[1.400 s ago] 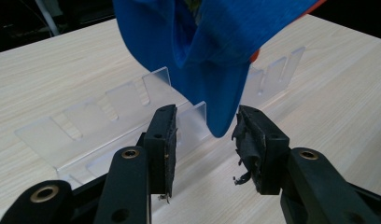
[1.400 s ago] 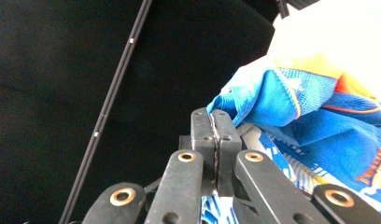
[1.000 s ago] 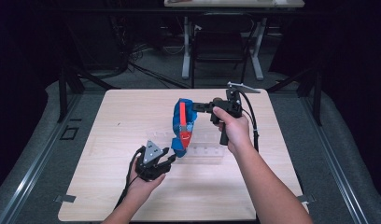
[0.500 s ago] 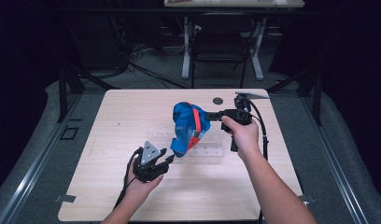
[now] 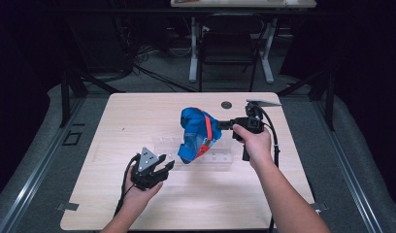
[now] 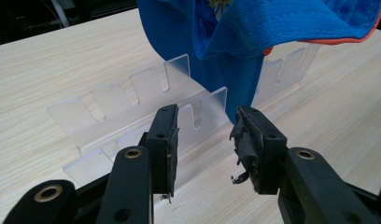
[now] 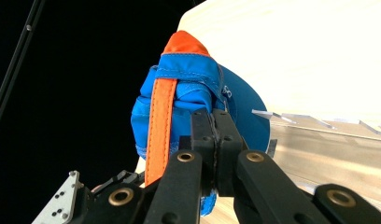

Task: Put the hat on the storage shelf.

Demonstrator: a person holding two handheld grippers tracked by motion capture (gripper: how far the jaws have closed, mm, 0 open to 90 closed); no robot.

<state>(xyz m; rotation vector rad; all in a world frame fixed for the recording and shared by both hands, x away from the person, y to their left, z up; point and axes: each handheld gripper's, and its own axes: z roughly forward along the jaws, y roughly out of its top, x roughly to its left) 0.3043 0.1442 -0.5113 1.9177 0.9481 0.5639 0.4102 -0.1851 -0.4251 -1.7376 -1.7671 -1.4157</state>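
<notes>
Plainly, the blue cap [image 5: 196,135] was soft and light — limp fabric that sagged from wherever it was pinched; the stiffer brim or the seamed band by the orange strap [image 7: 159,116] looked the surest hold. It hung at the centre of the high view, over the clear slotted rack [image 5: 213,155] on the table [image 5: 138,116]; the right gripper [image 5: 224,125] had its jaws clamped together on the cap's fabric. The left gripper [image 6: 205,140], lower left of centre, stood with jaws slightly apart — nothing between them, the rack just beyond. Against the earlier frame, the cap had sunk lower and nearer the rack; the left hand had barely shifted.
</notes>
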